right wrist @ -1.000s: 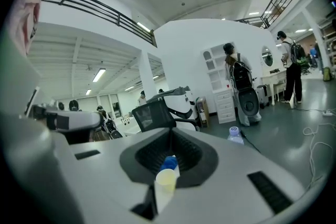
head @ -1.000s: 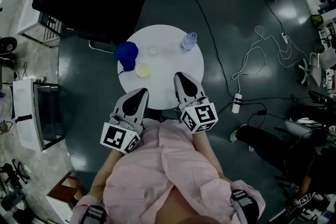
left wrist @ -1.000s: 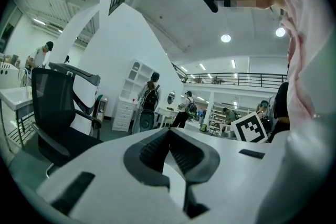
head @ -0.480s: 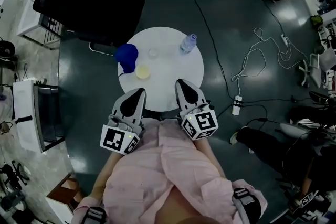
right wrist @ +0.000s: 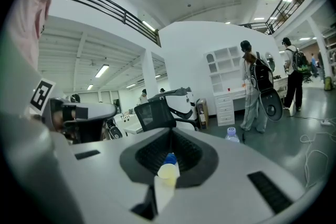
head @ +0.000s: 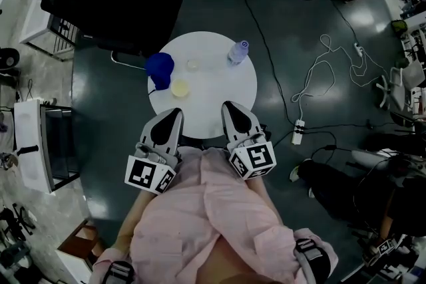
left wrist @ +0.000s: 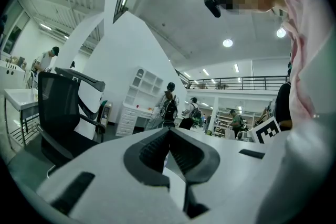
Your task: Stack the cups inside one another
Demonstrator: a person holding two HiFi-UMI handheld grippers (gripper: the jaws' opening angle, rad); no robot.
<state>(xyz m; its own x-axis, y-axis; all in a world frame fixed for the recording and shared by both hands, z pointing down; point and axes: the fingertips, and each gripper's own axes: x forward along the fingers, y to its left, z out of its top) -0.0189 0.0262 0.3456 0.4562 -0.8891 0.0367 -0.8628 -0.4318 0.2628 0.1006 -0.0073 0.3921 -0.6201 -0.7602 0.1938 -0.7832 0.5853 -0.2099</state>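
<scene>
Nothing is stacked yet: my left gripper point(head: 172, 118) and right gripper point(head: 231, 110) sit closed and empty at the round white table's point(head: 219, 86) near edge, with the blue plastic cup point(head: 160, 68), pale yellow plastic cup point(head: 180, 88) and clear plastic cup point(head: 193, 65) unnested on top

The left hand-held gripper point(head: 172, 114) and the right hand-held gripper point(head: 229, 106) are side by side, a little apart, drawn in against the person's chest point(head: 213, 206). Both point forward, about level, with jaws closed together.
</scene>
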